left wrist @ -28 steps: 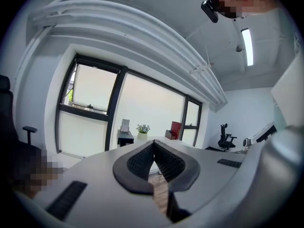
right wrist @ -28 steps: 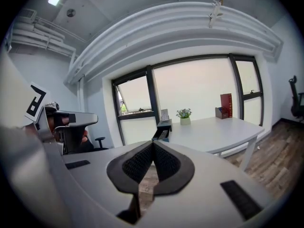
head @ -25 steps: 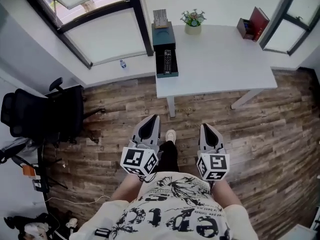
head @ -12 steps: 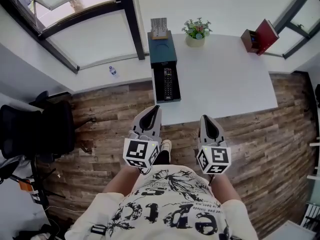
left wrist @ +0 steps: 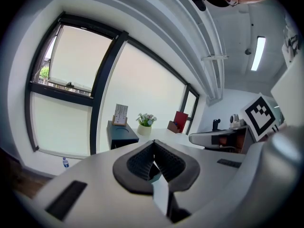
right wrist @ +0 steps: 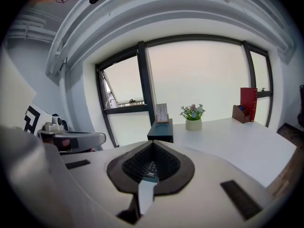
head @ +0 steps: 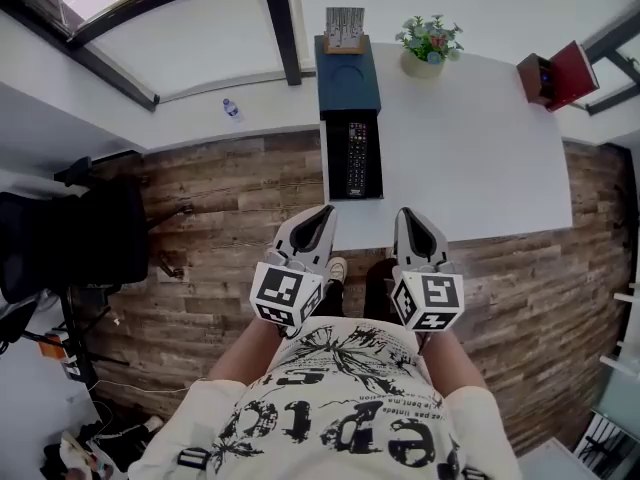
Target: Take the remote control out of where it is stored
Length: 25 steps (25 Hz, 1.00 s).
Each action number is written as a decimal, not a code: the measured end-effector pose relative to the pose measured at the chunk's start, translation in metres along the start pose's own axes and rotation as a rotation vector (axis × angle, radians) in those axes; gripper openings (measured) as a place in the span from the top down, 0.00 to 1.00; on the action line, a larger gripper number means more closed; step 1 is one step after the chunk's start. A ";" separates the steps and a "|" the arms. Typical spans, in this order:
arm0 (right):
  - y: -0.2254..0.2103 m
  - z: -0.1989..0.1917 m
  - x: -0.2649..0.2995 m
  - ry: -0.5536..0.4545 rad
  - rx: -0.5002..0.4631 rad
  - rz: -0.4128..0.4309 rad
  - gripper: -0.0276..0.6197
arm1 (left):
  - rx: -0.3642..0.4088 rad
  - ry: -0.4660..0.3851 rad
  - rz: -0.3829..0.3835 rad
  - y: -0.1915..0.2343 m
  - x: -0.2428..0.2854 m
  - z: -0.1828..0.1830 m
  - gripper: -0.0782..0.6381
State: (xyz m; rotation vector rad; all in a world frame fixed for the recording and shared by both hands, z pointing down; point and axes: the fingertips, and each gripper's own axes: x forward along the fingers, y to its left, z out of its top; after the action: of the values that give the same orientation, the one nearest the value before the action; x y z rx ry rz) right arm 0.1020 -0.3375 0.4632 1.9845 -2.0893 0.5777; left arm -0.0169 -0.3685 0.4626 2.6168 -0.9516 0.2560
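We see the remote control point(head: 357, 158), slim, black and studded with small buttons, lying flat in the open drawer point(head: 327, 163) at the white table's point(head: 470, 138) edge. The left gripper point(head: 320, 216) and the right gripper point(head: 407, 218) hover near it, jaws together and empty.

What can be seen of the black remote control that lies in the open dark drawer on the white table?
The black remote control is a long, slim bar, plastic by its look, with rows of small pale buttons on its upward face. It lies flat and lengthwise in the open dark teal drawer, one end toward the person. The drawer stands pulled out from a dark teal box at one end of the white table. Only the drawer floor seems to touch the remote.
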 end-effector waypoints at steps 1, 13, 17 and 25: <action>0.002 0.001 0.005 0.004 -0.006 0.016 0.97 | 0.004 0.010 0.010 0.001 0.002 -0.002 0.88; -0.025 0.037 0.067 -0.021 -0.002 0.197 0.97 | -0.035 0.082 0.166 0.016 0.056 -0.005 0.88; -0.059 0.044 0.089 0.014 -0.002 0.235 0.97 | -0.006 0.136 0.202 0.018 0.091 0.000 0.88; -0.102 0.036 0.124 0.121 0.010 0.313 0.97 | -0.166 0.232 0.253 0.029 0.156 -0.035 0.88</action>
State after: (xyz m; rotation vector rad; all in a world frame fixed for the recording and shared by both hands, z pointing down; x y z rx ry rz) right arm 0.1978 -0.4675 0.4949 1.5911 -2.3377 0.7435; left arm 0.0812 -0.4678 0.5463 2.2572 -1.1652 0.5091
